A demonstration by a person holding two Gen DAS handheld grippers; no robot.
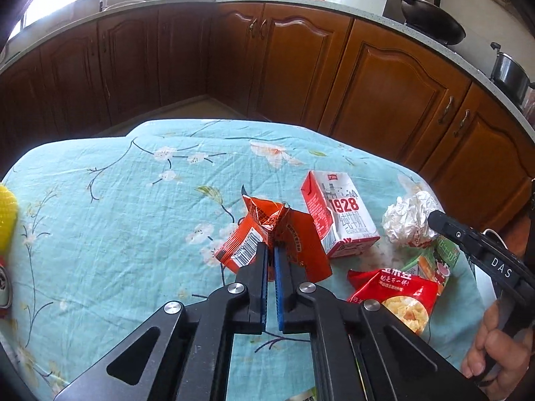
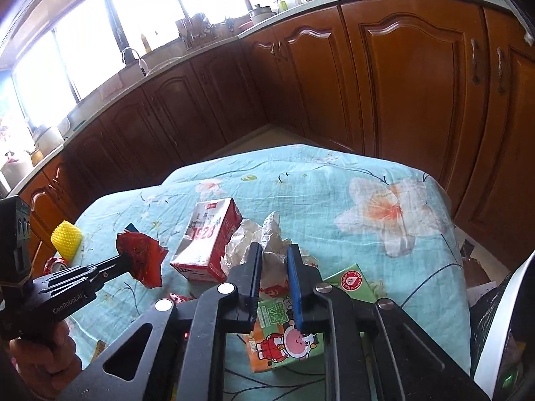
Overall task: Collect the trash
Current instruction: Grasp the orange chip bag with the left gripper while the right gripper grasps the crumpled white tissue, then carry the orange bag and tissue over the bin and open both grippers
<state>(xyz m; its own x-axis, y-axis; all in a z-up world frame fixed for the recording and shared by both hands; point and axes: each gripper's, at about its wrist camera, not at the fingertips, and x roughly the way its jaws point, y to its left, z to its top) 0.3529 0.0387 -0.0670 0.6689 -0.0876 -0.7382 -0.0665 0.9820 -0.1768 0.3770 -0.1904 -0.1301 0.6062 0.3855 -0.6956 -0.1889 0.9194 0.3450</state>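
My left gripper [image 1: 271,250] is shut on a crumpled orange-red snack wrapper [image 1: 294,234] and holds it just above the flowered cloth; it shows in the right wrist view too [image 2: 142,257]. My right gripper [image 2: 275,250] is closed around a crumpled white tissue [image 2: 264,234], seen from the left wrist as a white wad [image 1: 406,219]. A red and white 1928 milk carton [image 1: 337,214] lies between them [image 2: 207,240]. A green and orange drink carton [image 2: 287,337] lies under my right gripper. A red snack bag [image 1: 398,294] lies near the front right.
The table wears a teal flowered cloth [image 1: 117,217]. A yellow spiky object [image 2: 67,237] and a red can [image 2: 55,264] stand at the table's left. A white-rimmed bin with a black bag [image 2: 495,327] stands to the right. Brown kitchen cabinets [image 1: 301,67] surround the table.
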